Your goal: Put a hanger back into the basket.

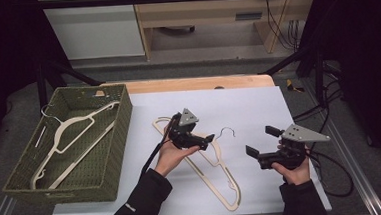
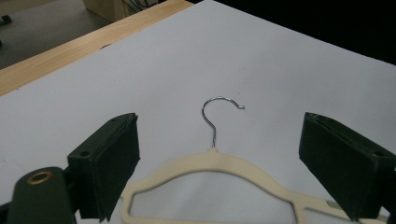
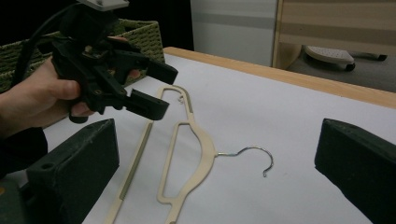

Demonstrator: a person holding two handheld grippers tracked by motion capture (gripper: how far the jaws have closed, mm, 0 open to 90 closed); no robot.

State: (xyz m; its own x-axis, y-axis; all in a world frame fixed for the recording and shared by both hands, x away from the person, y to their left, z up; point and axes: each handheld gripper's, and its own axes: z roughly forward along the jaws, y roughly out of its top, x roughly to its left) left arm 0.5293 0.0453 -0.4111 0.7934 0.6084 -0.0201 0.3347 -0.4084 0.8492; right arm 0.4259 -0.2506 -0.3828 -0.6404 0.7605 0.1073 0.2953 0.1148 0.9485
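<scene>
The cream hanger [image 1: 209, 161] lies flat on the white counter [image 1: 258, 103], long axis running from far-left to near-right, wire hook [image 1: 227, 131] pointing right. The left gripper [image 1: 204, 140] hovers right above its neck, fingers [image 2: 109, 163] released and straddling it; the right gripper [image 1: 263, 140], also released, waits right of the hook.

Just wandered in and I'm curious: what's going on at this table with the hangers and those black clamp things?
A person holds a two-jaw gripper in each hand over a white sheet. The left gripper hovers open above a cream hanger lying flat on the sheet, its jaws on either side of the hanger's neck, not yet gripping. The right gripper waits open, off to the side of the metal hook. Another hanger already lies in the green woven basket, so this one may be headed there next.
</scene>
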